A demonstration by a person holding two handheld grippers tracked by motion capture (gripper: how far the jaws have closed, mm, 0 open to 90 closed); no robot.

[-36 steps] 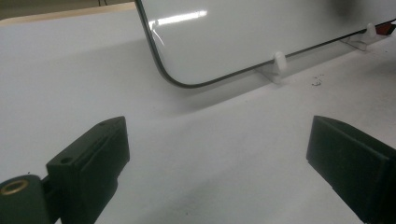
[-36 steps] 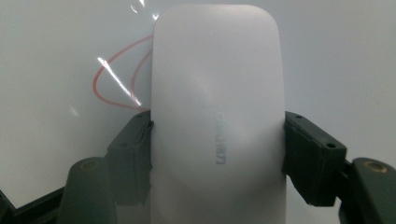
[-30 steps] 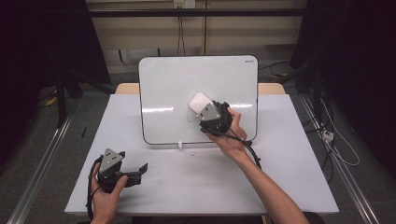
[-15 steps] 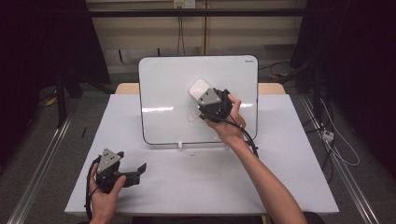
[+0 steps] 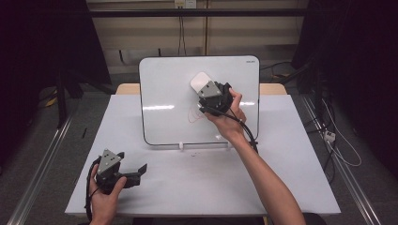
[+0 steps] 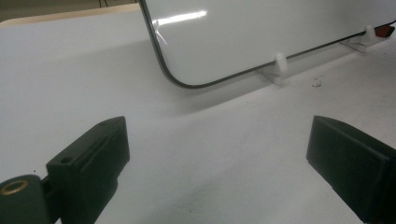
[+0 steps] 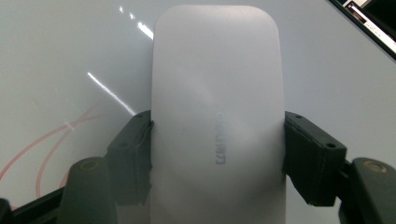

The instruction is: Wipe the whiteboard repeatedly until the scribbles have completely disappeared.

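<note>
A white table point(image 5: 197, 187) carries a propped whiteboard point(image 5: 164, 93).

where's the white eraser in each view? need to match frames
High view: the eraser sits upper centre, flat against the whiteboard, in the right tongs.
Left gripper view: eraser not in it; the whiteboard's lower corner is at the top.
Right gripper view: the eraser is dead centre, clamped between the two black jaws.
Shared landmark: the whiteboard, with faint red marks left of the eraser, also seen from above.

Both tongs, left point(image 5: 141, 168) and right point(image 5: 202, 89), are black with blocky jaws, grey three-cornered top plates, brass screw holes and trailing black cables; forearms bare.
</note>
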